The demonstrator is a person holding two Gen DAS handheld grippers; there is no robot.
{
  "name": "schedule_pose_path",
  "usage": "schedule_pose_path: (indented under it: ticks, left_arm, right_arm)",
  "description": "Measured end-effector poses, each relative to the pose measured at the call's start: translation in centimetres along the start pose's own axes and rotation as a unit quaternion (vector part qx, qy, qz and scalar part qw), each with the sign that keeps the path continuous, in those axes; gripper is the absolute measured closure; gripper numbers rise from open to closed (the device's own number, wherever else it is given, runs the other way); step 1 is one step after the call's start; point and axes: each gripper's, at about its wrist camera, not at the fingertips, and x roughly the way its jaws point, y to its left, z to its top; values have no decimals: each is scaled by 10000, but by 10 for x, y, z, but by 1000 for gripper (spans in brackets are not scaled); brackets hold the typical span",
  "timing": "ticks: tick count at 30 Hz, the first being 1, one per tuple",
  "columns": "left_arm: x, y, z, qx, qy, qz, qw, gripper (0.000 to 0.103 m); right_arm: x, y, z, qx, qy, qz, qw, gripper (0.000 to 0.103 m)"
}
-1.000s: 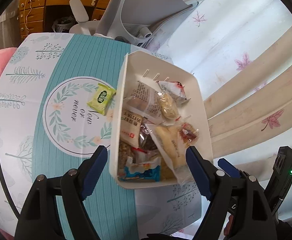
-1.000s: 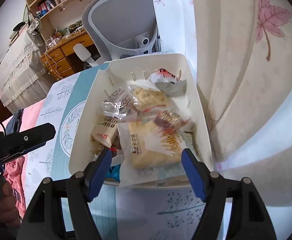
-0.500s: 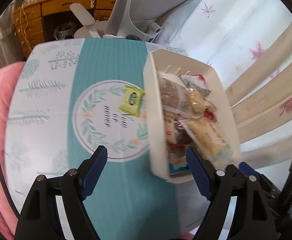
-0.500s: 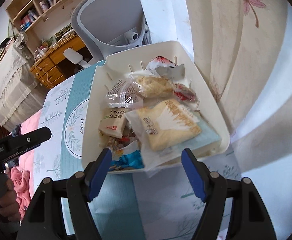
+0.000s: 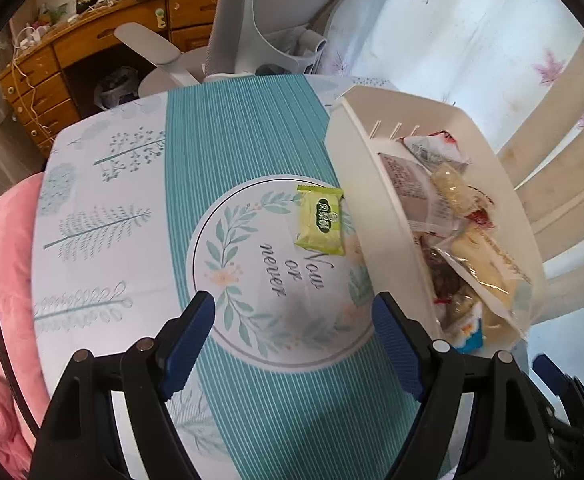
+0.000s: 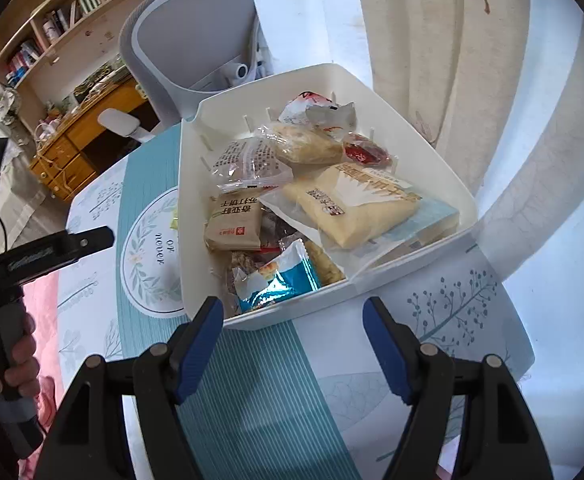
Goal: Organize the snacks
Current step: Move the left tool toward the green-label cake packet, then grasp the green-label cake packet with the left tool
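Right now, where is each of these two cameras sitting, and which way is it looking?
Left wrist: on the left hand-held gripper, looking down at the tablecloth and green snack packet; its blue fingers show.
Right wrist: on the right hand-held gripper, looking down into the white bin; at left a hand holds the other gripper.
Shared: bin, tablecloth, grey chair.

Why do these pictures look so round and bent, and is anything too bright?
Both views are fisheye, with black corners. Left wrist: the table edge curves, the curtain is washed out. Right wrist: the white bin bulges, and the curtain glares behind it.
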Motion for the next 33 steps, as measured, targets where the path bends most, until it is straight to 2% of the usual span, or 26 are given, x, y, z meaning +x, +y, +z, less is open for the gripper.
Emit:
schedule_pose_path:
  ticks: [4,14,17,23,29,33]
  left_arm:
    - [23,-1,9,93,78,-58,9999,23]
    - [64,-8,21,72,144,-96,9998,24]
    - [76,-11,25,98,140,-112,9998,27]
    - [95,-8,31,40,176,-202,9996,44]
    - [106,-8,36,1,188,-385,9991,45]
    - [113,-10,41,33,204,-324,9993,45]
  right_arm:
    - [4,4,-2,17,10,-134,9999,30]
    - [12,7,10,-144,116,-29,9998,30]
    - [15,5,14,-235,186,23,9995,30]
    - [18,-3,21,-314,241,41,9992,30]
    - [22,-11,23,-320,286,-26,9991,30]
    - [23,-15,24,-282,300,-32,9991,30]
